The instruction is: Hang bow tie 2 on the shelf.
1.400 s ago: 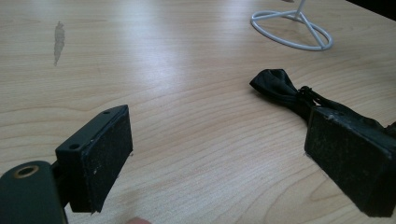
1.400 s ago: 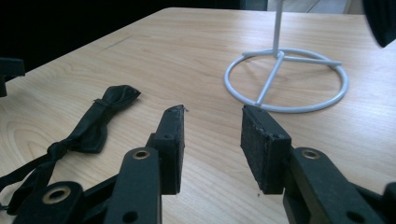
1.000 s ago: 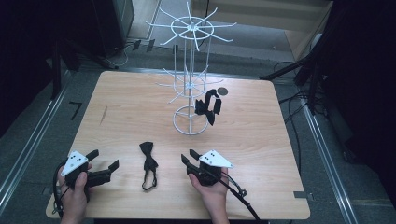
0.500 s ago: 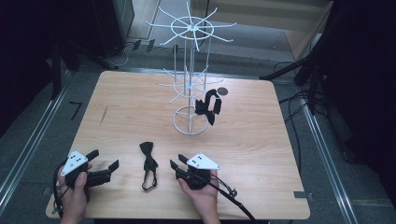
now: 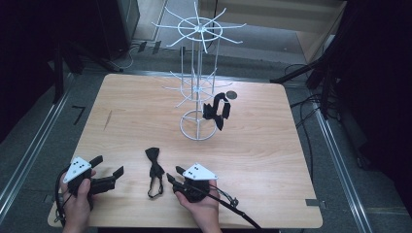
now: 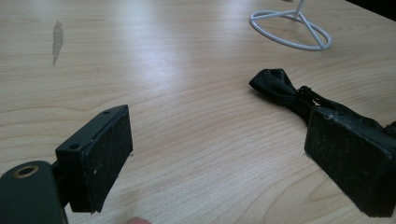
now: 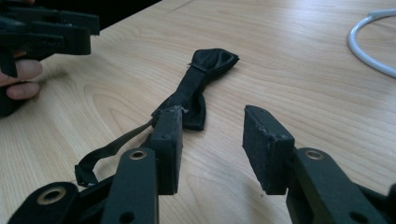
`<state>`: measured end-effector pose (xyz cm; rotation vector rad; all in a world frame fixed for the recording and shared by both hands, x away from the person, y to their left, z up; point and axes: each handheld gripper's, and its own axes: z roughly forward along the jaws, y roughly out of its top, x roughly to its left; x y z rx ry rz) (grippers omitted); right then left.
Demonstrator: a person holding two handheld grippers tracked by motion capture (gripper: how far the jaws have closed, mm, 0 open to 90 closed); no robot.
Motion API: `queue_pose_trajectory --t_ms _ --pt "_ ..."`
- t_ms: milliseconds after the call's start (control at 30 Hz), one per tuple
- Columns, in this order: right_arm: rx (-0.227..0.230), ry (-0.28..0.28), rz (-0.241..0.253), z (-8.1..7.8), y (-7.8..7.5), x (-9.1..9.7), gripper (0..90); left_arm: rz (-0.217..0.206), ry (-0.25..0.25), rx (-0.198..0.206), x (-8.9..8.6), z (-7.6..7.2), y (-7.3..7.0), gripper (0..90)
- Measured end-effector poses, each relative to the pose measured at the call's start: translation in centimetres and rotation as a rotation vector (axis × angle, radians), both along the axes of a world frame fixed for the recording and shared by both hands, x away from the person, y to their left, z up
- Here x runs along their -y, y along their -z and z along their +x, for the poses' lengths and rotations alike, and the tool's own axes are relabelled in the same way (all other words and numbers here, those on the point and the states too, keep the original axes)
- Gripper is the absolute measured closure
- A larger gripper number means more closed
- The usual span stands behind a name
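A black bow tie (image 5: 154, 171) with its strap looped lies flat near the table's front edge, between my two grippers. My right gripper (image 5: 174, 174) sits just right of it, jaws open and pointing at it. In the right gripper view the bow tie (image 7: 201, 79) lies just beyond the left pad, and nothing is between the pads of the right gripper (image 7: 212, 126). My left gripper (image 5: 109, 165) rests open at the front left. In its own view the left gripper (image 6: 217, 130) is empty, with the bow tie (image 6: 280, 86) partly behind its right pad.
A white wire display rack (image 5: 197, 87) stands mid-table on a ring base (image 5: 197, 127), with a second black bow tie (image 5: 217, 110) hanging on a lower arm. A dark round spot (image 5: 231, 95) lies behind it. Floor rails and cables run along both table sides.
My right gripper has slid left along the table's front, closing in on the bow tie. The left gripper and the bow tie have stayed put.
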<state>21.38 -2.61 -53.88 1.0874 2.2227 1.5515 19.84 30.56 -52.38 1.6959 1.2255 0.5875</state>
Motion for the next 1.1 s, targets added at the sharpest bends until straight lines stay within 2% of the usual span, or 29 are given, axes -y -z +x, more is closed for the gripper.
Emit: queue_pose_trajectory --t_ms 233,467,633,700,867,1100 --pt "0.014 -0.025 -0.028 -0.6 -0.2 -1.3 57.6 0.001 0.0 0.0 0.0 0.0 0.0 8.5" --pt "0.006 -0.058 -0.02 -0.9 -0.2 -2.1 56.3 0.001 0.001 -0.001 0.0 0.0 0.0 8.5" --pt "-0.005 -0.083 -0.04 -1.1 -0.1 -2.8 55.8 0.001 0.002 -0.002 0.0 0.0 0.0 8.5" --pt "-0.005 -0.082 -0.055 -1.1 -0.1 -2.9 57.7 0.001 0.001 -0.002 0.0 0.0 0.0 8.5" --pt "-0.052 -0.063 -0.092 -0.7 0.1 -2.8 69.3 0.001 0.001 -0.002 0.0 0.0 0.0 8.5" --pt "-0.055 -0.033 -0.159 -0.5 0.1 -2.5 73.0 0.0 0.0 -0.003 0.0 0.0 0.0 8.5"
